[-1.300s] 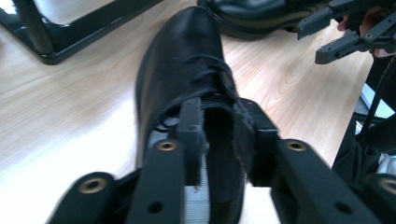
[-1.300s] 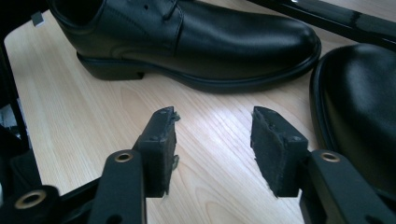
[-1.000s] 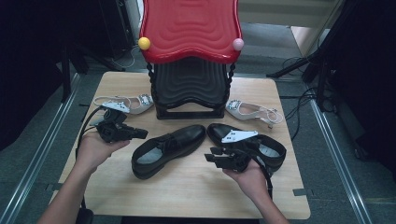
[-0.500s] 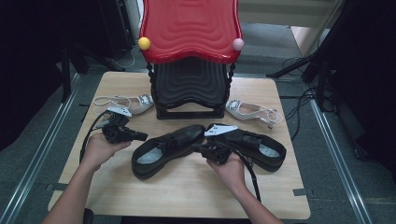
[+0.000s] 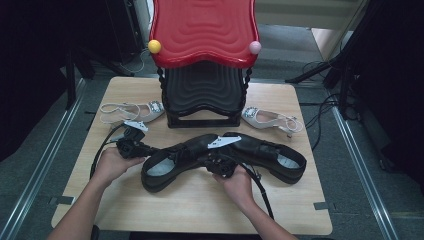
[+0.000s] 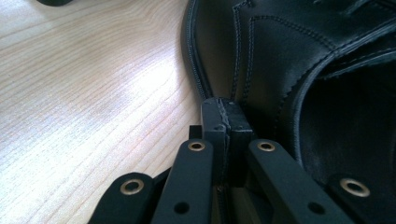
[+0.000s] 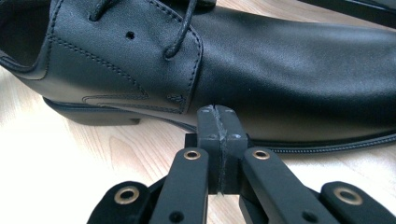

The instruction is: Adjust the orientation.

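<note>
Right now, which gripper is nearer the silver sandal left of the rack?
Left. The left gripper sits just below the silver sandal; the right gripper is beyond the left black shoe.

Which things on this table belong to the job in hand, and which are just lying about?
In the job:
- left black lace-up shoe, nudged at both sides
- left gripper, shut, at its heel end
- right gripper, shut, at its side

Lying about:
- right black lace-up shoe
- two silver slingback sandals
- red-and-black shoe rack
</note>
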### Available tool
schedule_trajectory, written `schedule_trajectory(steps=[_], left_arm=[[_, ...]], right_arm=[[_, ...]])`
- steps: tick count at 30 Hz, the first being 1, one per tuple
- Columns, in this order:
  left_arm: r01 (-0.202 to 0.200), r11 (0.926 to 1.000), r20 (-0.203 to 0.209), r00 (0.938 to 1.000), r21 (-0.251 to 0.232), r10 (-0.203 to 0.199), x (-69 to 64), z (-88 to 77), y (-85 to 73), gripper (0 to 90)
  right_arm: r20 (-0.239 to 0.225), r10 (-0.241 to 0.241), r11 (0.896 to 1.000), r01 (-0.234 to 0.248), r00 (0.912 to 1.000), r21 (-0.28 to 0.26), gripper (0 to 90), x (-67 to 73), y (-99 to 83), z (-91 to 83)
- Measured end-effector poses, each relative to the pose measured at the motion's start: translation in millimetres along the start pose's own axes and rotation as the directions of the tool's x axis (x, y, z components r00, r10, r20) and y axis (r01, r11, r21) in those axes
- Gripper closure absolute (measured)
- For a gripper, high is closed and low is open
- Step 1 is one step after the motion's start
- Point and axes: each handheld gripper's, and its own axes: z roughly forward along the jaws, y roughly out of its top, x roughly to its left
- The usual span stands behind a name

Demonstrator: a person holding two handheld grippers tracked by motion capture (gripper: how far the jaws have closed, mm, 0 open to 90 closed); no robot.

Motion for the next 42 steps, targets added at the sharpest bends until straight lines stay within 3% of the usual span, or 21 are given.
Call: schedule_trajectory(steps=[3, 8, 18, 24, 42], left_arm=[[0.007, 1.0000, 0.014, 0.9999, -0.001, -0.007, -0.3, 0.8, -0.4, 90.0], [-0.016, 0.9998, -0.013, 0.9998, 0.008, 0.017, -8.4, 5.7, 2.9, 90.0], [-0.009, 0.9999, 0.021, 0.9997, -0.010, 0.010, -16.4, 13.8, 6.5, 90.0], [0.021, 0.9992, 0.045, 0.9988, -0.033, -0.019, -18.4, 17.7, 5.2, 90.0], [0.018, 0.9987, 0.097, 0.9952, -0.047, -0.014, -37.1, 28.4, 9.0, 90.0]], right_arm=[[0.002, -0.001, 1.000, 0.001, 1.0000, 0.000, 90.0, -1.3, 0.5, 0.3], [0.012, 0.006, 1.000, -0.006, 0.9999, -0.002, 90.0, -4.2, 1.4, 0.1], [0.024, 0.019, 1.000, -0.019, 0.9995, 0.001, 90.0, -8.9, 3.0, -1.8], [0.030, 0.029, 1.000, -0.029, 0.9991, 0.003, 90.0, -11.7, 3.8, -4.3], [0.065, 0.048, 0.999, -0.049, 0.9967, 0.017, 90.0, -19.5, 2.3, -12.0]])
